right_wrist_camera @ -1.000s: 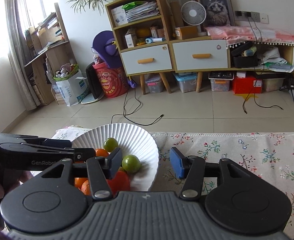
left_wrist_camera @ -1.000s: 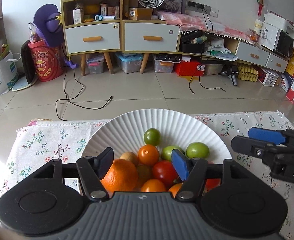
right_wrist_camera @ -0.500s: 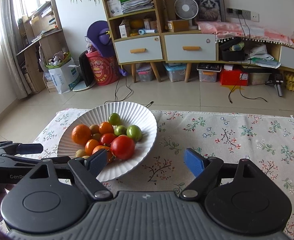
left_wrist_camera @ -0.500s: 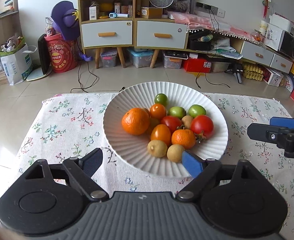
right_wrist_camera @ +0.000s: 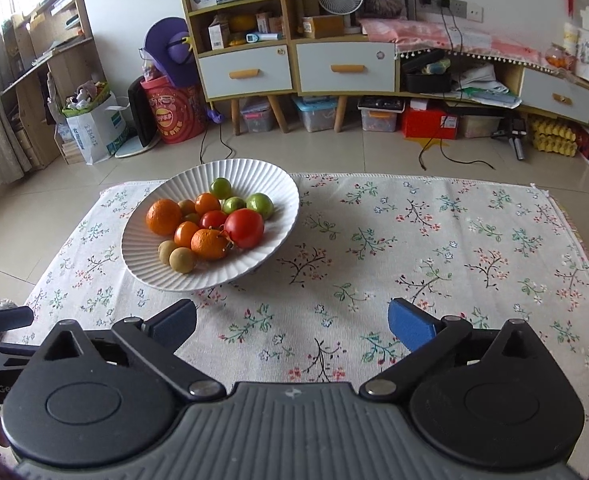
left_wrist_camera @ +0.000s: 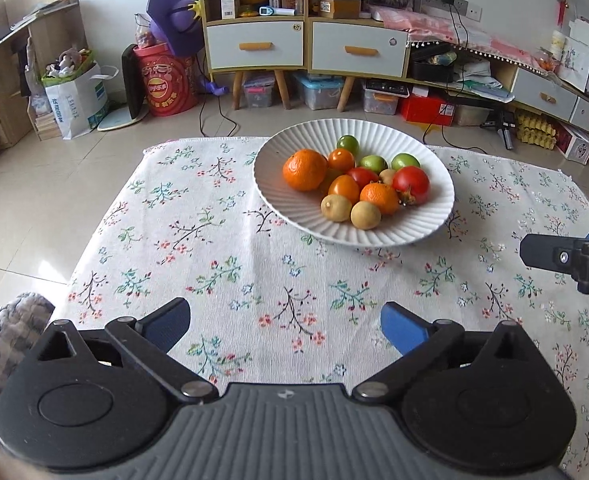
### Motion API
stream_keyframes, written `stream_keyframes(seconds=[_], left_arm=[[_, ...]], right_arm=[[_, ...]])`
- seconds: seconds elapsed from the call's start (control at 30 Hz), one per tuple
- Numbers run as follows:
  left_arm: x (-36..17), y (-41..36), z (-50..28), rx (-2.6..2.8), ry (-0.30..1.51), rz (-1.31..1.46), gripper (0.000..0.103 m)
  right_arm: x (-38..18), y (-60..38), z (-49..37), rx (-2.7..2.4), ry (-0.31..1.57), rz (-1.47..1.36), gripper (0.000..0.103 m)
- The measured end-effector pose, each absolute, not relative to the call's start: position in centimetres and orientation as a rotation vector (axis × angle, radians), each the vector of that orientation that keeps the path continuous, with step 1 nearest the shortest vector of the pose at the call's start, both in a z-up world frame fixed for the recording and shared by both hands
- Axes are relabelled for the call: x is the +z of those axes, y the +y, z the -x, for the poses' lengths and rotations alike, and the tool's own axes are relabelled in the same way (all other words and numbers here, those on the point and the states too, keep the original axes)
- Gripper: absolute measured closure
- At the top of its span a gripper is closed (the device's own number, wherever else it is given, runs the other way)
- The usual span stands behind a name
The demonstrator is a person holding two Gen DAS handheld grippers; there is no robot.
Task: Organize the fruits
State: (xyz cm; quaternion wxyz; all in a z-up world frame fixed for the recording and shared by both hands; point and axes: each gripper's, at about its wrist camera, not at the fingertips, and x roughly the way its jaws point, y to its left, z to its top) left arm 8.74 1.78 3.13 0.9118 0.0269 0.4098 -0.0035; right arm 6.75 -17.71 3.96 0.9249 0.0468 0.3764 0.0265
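Observation:
A white ribbed plate [left_wrist_camera: 278, 200] stands on the floral tablecloth and holds several fruits: a big orange [left_wrist_camera: 304, 169], a red tomato [left_wrist_camera: 410, 185], green fruits [left_wrist_camera: 405, 160] and small yellow-brown ones [left_wrist_camera: 336, 208]. It also shows in the right wrist view [right_wrist_camera: 254, 256]. My left gripper [left_wrist_camera: 284, 326] is open and empty, well short of the plate. My right gripper [right_wrist_camera: 292, 322] is open and empty, near the table's front, right of the plate. Its fingers [left_wrist_camera: 550, 254] show at the right edge of the left wrist view.
The floral tablecloth [right_wrist_camera: 434, 240] covers a low table; its far edge drops to a tiled floor. A grey knitted cloth [left_wrist_camera: 2, 332] lies at the front left corner. Cabinets, boxes and cables stand beyond the table.
Both grippers have pulled back and up from the plate. The left gripper, which was over the fruits, has opened wider; the plate now sits far ahead.

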Motion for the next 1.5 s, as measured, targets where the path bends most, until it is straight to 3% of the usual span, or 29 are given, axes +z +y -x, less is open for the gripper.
stream_keyframes(seconds=[0.47,1.5], left_arm=[[3.7,1.3,-4.2,0.075,0.841,-0.068,0.005],[4.0,1.3,-3.6,0.076,0.838,-0.033,0.006]], right_arm=[[3.9,-15.4,-2.0,0.019,0.813,0.023,0.001],[4.0,-14.1,-1.7,0.009,0.803,0.1,0.001]])
